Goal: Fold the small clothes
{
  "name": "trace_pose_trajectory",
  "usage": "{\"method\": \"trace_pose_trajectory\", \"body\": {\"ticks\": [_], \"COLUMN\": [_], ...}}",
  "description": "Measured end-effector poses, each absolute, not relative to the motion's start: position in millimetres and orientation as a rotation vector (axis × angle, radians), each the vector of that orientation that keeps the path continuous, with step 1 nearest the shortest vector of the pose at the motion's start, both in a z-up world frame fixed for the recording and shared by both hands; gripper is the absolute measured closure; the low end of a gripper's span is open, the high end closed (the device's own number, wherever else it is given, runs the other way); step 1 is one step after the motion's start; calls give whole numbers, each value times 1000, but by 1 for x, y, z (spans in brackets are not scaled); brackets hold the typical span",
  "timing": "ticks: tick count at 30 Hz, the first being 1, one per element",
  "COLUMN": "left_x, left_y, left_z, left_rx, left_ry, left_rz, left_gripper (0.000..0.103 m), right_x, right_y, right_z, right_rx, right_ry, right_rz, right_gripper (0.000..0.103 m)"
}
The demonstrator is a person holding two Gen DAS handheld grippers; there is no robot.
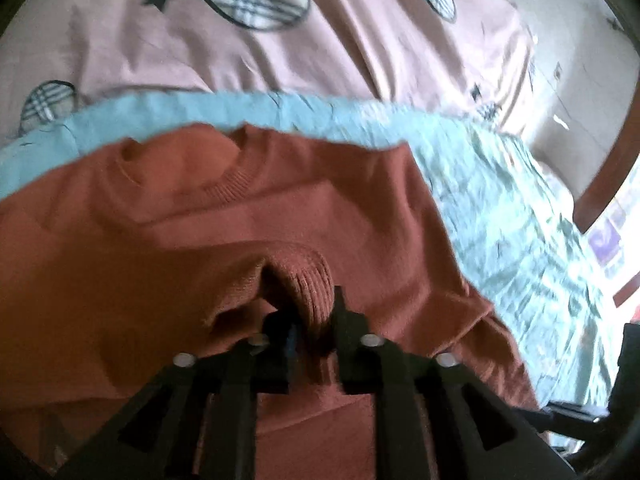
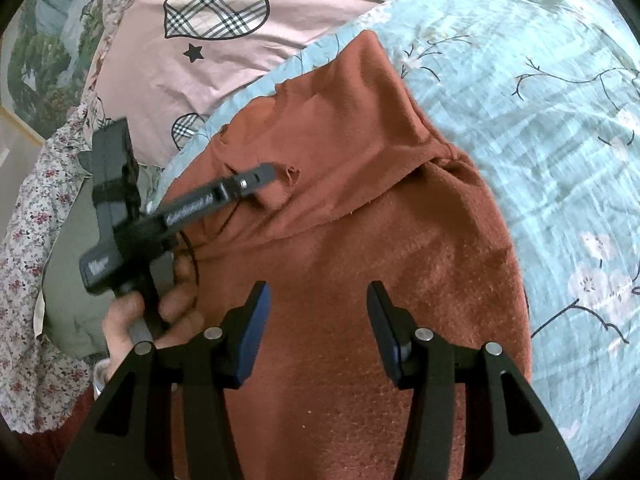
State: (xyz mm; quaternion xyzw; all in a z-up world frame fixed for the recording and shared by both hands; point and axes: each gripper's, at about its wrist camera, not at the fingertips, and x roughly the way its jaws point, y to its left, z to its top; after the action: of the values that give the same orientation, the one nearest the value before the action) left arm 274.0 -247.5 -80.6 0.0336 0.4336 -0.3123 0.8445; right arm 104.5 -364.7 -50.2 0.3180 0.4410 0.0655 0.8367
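The rust-orange sweater (image 2: 360,260) lies spread on the light blue floral sheet (image 2: 540,100) of the bed, beside a pink quilt (image 2: 240,64). The left tongs (image 1: 308,312) are closed on a ribbed cuff (image 1: 308,276) of the sweater — the right tongs (image 2: 318,320) stand wide apart above the cloth, holding nothing.

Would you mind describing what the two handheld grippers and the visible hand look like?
Both grippers are matte black plastic with silver pivot bolts. The right gripper has ridged dark-blue finger pads. The left gripper has a boxy black body with a pale blurred label and a thin black cable. The left hand is bare.
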Motion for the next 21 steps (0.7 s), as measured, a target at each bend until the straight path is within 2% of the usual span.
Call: {"method": "trace_pose_trajectory", "body": {"ticks": [3, 4, 14, 21], "left_x": [270, 266, 225, 244], "left_y": [-240, -233, -98, 14], "left_z": [-88, -87, -77, -85], "left_rx": [58, 58, 8, -43], "left_ry": [941, 938, 891, 858], "left_rz": [-670, -660, -448, -90], "left_gripper": [53, 49, 44, 44], "right_x": [109, 112, 174, 225], "right_y": [-364, -363, -340, -317], "right_z": [-50, -50, -50, -68], "right_rx": [677, 675, 593, 548], "right_ry": [926, 923, 920, 937], "right_rz": [130, 131, 177, 212], "right_gripper": [45, 45, 44, 45]}}
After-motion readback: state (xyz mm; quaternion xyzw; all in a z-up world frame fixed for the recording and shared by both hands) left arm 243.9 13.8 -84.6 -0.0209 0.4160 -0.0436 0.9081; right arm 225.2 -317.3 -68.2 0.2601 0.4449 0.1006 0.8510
